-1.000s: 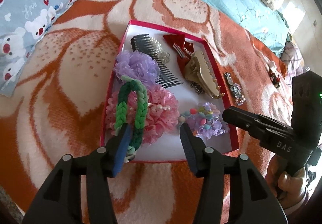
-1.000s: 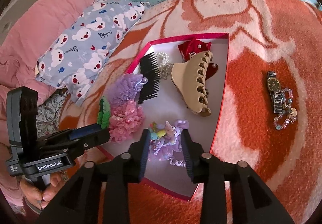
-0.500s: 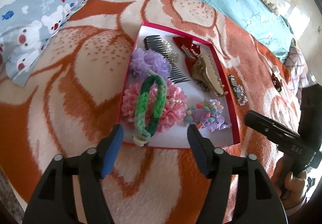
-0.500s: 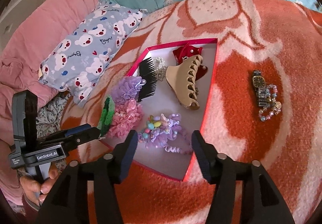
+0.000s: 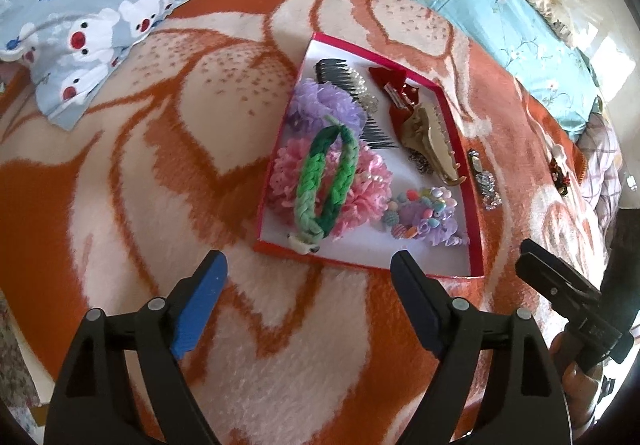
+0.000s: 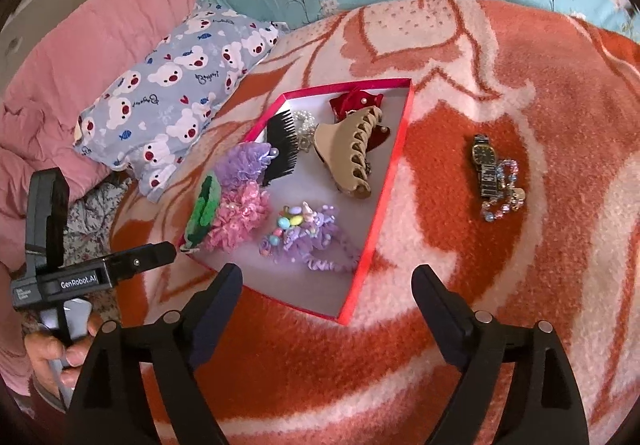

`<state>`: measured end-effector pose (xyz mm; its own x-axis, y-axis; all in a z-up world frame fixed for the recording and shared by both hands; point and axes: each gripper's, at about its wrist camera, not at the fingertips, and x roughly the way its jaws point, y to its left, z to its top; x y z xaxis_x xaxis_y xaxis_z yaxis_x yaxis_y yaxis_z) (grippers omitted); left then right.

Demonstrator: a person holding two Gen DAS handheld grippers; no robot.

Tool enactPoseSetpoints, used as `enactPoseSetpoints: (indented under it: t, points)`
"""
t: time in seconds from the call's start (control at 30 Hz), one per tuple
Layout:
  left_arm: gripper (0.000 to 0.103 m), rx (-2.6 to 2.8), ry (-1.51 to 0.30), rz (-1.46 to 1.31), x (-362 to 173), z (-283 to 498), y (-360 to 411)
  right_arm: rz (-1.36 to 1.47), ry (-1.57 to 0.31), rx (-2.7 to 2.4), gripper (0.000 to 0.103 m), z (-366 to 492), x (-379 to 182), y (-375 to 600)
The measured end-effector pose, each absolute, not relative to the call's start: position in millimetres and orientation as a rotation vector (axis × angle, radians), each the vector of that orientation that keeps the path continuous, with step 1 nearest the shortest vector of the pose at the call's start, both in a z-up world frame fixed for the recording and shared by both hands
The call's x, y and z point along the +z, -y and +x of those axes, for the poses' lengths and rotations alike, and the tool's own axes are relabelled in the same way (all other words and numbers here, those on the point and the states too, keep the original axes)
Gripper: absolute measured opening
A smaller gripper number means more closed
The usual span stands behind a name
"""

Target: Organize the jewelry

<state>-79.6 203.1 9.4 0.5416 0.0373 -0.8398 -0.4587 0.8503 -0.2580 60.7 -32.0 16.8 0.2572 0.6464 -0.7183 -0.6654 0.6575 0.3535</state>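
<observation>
the red-rimmed tray (image 5: 476,205) sits on the orange and cream blanket (image 5: 160,173), loaded: a green braided band (image 5: 324,181) lies over the pink scrunchie (image 5: 360,193), a purple beaded scrunchie (image 6: 308,233) sits at the near end, a beige claw clip (image 6: 352,149) further back. out on the blanket, well apart from the tray, a watch (image 6: 486,165) touches a bead bracelet (image 6: 504,193). left gripper (image 5: 308,285) and right gripper (image 6: 328,285) are both opening wide, nothing between the jaws.
</observation>
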Motion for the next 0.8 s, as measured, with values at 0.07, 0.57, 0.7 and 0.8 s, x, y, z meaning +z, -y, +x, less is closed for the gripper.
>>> enactPoseSetpoints:
  t: [0.07, 0.57, 0.7, 0.8]
  points:
    - [0.085, 0.327, -0.965, -0.473, 8.9, -83.6, -202.4, -0.05, -0.946, 0.889, 0.091, 55.7, 18.0, 32.9]
    - [0.085, 0.435, -0.978, -0.219, 15.8, -99.6, -177.7, -0.22, -0.93, 0.929, 0.098, 32.1, 12.9, 29.9]
    - [0.095, 0.449, -0.968, -0.167, 24.7, -100.1, -171.2, -0.265, -0.925, 0.957, 0.102, 27.3, 17.3, 28.6]
    - [0.103, 0.455, -0.958, -0.157, 28.2, -100.7, -170.6, -0.253, -0.937, 0.989, 0.102, 27.7, 20.6, 28.8]
